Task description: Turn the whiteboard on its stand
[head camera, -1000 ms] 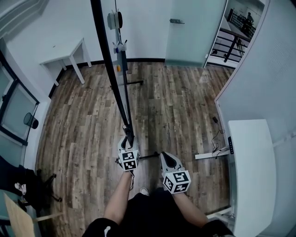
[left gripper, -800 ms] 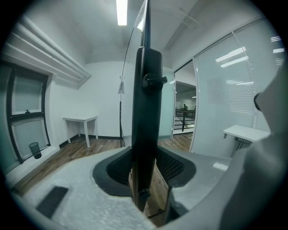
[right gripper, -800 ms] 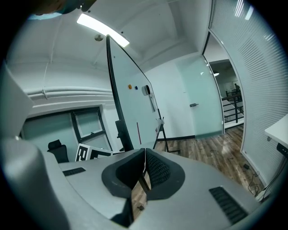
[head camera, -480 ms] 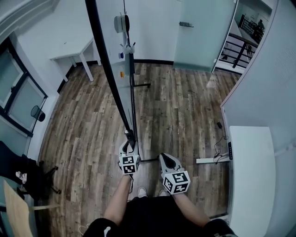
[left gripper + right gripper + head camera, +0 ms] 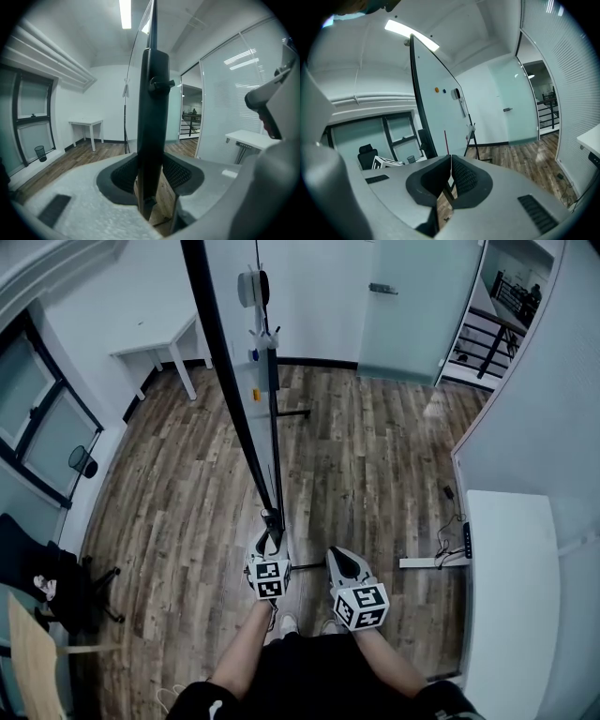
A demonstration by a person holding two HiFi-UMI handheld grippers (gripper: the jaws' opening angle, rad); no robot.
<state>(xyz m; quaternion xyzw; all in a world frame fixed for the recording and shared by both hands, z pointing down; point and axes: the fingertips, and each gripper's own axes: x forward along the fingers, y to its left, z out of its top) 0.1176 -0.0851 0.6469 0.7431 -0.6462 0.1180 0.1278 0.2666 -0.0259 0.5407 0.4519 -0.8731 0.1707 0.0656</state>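
From the head view the whiteboard [image 5: 228, 371] shows nearly edge-on, its black frame running from the top of the picture down to my left gripper [image 5: 271, 532]. Its stand post [image 5: 274, 409] rises beside it, with markers and an eraser on it. In the left gripper view the black frame bar [image 5: 152, 108] stands upright between the pads, and my left gripper [image 5: 151, 173] is shut on it. My right gripper [image 5: 335, 554] hangs free to the right of the board. Its jaws [image 5: 450, 176] meet with nothing between them, and the whiteboard's face [image 5: 438, 108] stands ahead to its left.
A white desk [image 5: 506, 587] lines the right wall, with cables [image 5: 448, 498] on the floor beside it. A small white table [image 5: 159, 343] stands at the back left, a bin [image 5: 82, 460] by the windows, a black chair [image 5: 47, 587] at the left. A glass door [image 5: 403, 306] is behind.
My left gripper has moved sideways with the board's frame edge held in it, and the board's edge has swung slightly. The right gripper has drifted along beside it, still shut.
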